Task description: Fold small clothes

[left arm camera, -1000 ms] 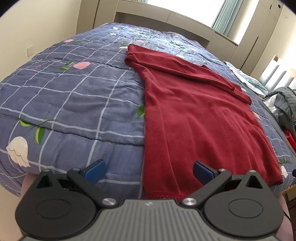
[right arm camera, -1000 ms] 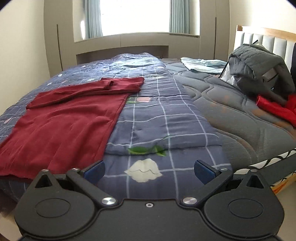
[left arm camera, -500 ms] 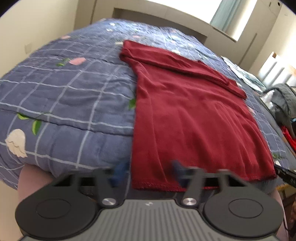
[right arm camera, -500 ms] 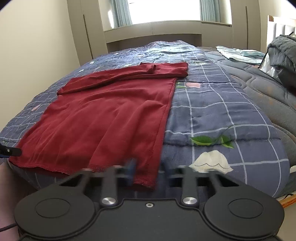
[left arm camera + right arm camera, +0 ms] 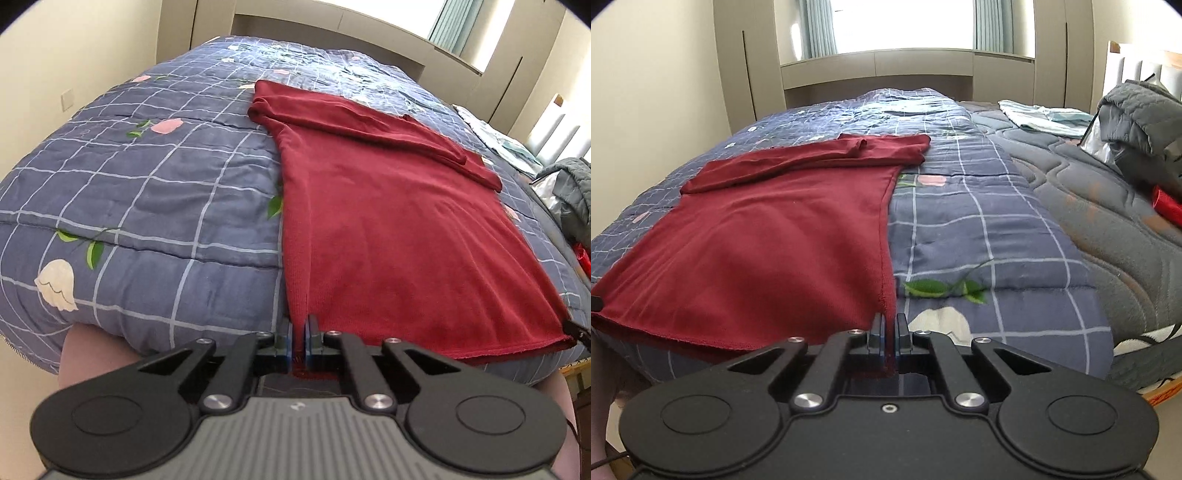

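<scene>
Fabric is what we have between both sets of jaws: we hold a dark red top (image 5: 388, 221) by the two corners of its near hem. Our left gripper (image 5: 298, 341) has just been closing, and its jaws now pinch the hem corner on that side, the cloth showing red in the thin slot between the blue pads. Our right gripper (image 5: 889, 341) has just closed too and pinches the opposite hem corner the same way. Ahead of both jaws the top lies flat on a blue checked quilt (image 5: 147, 192) with flower prints, its body stretching away from us and its sleeves folded across at the far end. Beyond the right jaws, off to their right, the quilt gives way to a grey mattress cover (image 5: 1108, 229). A grey padded jacket (image 5: 1137, 110) is heaped at the far right, well apart from the top.
</scene>
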A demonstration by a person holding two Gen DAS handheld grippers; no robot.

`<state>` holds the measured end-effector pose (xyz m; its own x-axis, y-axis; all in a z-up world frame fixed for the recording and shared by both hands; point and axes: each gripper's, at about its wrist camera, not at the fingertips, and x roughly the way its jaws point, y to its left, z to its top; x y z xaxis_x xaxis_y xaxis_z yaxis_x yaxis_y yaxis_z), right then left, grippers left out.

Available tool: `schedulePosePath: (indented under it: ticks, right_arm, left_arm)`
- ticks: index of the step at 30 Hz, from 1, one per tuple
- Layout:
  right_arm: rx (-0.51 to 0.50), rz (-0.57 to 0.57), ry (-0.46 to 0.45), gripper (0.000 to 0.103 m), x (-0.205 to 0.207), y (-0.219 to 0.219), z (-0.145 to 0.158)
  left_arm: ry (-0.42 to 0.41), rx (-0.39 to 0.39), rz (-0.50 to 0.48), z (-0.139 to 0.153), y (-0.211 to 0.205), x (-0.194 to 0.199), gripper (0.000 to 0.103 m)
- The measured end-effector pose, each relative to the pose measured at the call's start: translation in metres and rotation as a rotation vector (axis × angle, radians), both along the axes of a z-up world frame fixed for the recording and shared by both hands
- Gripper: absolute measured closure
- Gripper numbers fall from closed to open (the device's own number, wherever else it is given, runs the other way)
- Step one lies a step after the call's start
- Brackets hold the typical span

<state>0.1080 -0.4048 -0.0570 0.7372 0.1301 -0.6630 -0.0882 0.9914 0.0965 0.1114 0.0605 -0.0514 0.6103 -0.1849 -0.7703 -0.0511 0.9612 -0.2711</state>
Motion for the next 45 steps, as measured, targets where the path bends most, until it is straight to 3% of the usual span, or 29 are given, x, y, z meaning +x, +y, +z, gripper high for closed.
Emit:
schedulePosePath:
  ticks: [9, 11, 12, 15, 16, 17, 18, 21, 23, 26, 31, 45]
  right_arm:
    - [0.009, 0.000, 0.003, 0.097, 0.001, 0.000, -0.001]
    - [0.012, -0.007, 0.002, 0.092, 0.000, -0.002, -0.002]
    - [0.015, -0.014, 0.002, 0.084, 0.000, -0.003, -0.001]
    - [0.015, -0.027, -0.016, 0.068, -0.003, -0.005, 0.002]
    - [0.006, -0.027, -0.023, 0.063, -0.005, -0.004, 0.004]
    - [-0.012, -0.025, -0.034, 0.051, -0.006, -0.003, 0.006]
    - [-0.030, -0.017, -0.046, 0.039, -0.007, 0.000, 0.007]
    - [-0.063, 0.038, -0.065, 0.021, -0.010, 0.011, 0.011]
    - [-0.088, 0.077, -0.063, 0.011, -0.010, 0.024, 0.014]
    - [-0.113, 0.125, -0.033, 0.003, -0.008, 0.045, 0.017]
    - [-0.133, 0.151, 0.001, 0.003, -0.006, 0.070, 0.020]
    - [-0.081, 0.108, 0.018, 0.001, 0.001, 0.070, 0.020]
  left_arm:
    - [-0.004, 0.012, -0.006, 0.000, -0.002, 0.000, 0.097]
    - [-0.001, 0.003, -0.005, -0.001, 0.000, 0.000, 0.094]
    - [0.002, -0.002, -0.002, -0.002, 0.000, 0.000, 0.092]
    - [0.014, -0.004, 0.009, -0.003, 0.003, -0.001, 0.077]
    - [0.016, 0.000, 0.011, -0.003, 0.003, -0.002, 0.066]
    - [0.017, 0.003, 0.011, -0.003, 0.004, -0.003, 0.050]
    - [0.015, 0.010, 0.015, -0.002, 0.004, -0.005, 0.042]
    - [-0.012, 0.056, 0.024, 0.002, 0.002, -0.010, 0.028]
    - [-0.049, 0.122, 0.027, 0.007, -0.003, -0.015, 0.008]
    - [-0.139, 0.210, -0.017, 0.016, -0.017, -0.024, 0.002]
    - [-0.208, 0.309, -0.138, 0.020, -0.047, -0.029, 0.000]
    - [-0.190, 0.317, -0.183, 0.021, -0.060, -0.019, 0.000]
